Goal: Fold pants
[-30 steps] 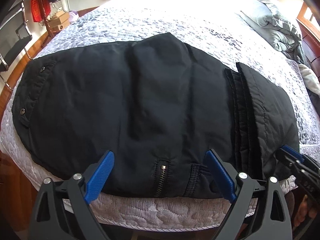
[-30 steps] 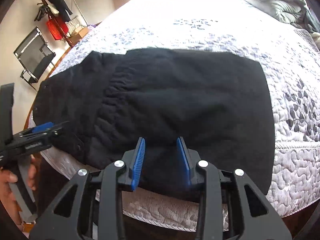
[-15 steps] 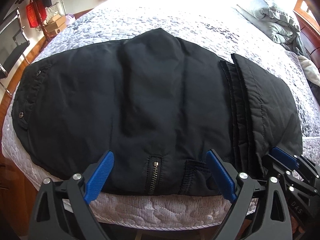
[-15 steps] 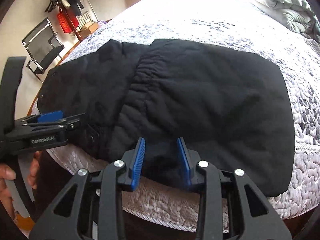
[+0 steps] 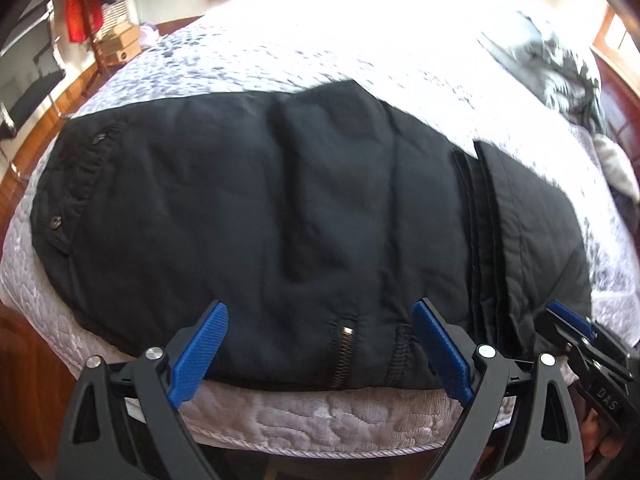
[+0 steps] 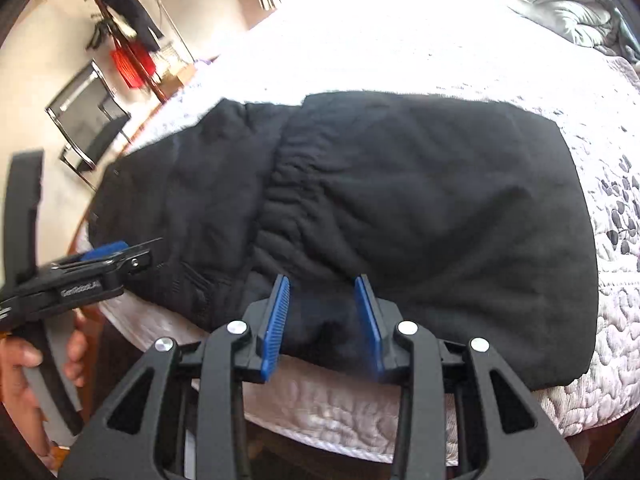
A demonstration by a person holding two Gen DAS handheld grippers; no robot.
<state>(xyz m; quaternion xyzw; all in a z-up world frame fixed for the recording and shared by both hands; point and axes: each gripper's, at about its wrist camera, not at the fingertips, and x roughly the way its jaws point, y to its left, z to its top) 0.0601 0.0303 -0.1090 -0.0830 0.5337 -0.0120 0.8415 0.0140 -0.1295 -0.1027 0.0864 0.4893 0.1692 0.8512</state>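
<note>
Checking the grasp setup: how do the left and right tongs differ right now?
The left tongs gape wide, spanning the zipper; the right tongs stand narrower over the folded-over part. Both are open at the near edge of the black pants, gripping nothing visibly.

Black pants [image 5: 280, 208] (folded) on bed

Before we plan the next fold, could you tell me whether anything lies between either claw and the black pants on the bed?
Nothing visible does. The left claw is open at the near edge of the pants, by the zipper. The right claw is open over the near edge too, with only the quilted bedspread below.
</note>
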